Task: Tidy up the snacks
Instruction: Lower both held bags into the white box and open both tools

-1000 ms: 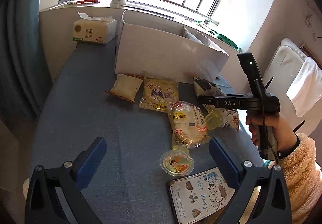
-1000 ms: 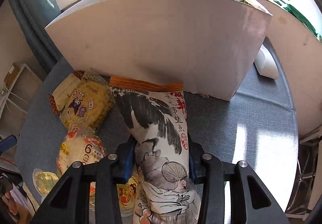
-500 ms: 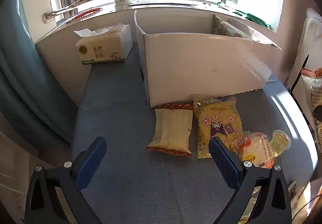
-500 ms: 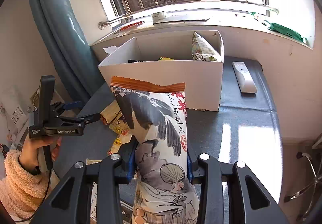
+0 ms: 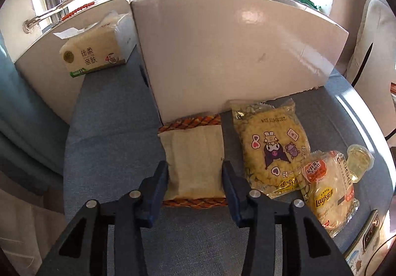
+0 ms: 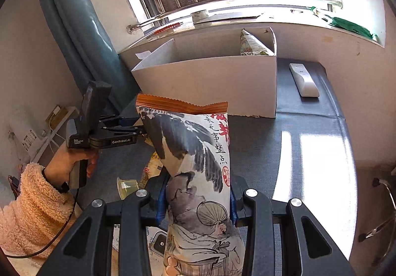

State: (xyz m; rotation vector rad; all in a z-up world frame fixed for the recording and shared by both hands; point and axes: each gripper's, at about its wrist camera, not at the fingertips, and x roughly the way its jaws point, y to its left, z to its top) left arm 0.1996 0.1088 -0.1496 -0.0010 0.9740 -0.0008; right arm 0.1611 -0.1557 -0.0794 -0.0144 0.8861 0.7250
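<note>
Ink-painting snack bag (image 6: 198,177), orange crimped top, upright

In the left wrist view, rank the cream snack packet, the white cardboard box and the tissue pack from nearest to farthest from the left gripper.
1. Cream snack packet: between the left gripper's pads, which have just been closing on it.
2. White cardboard box: directly behind the packet, its front wall facing the camera.
3. Tissue pack: far left, beside the box's corner, against the wall.
</note>
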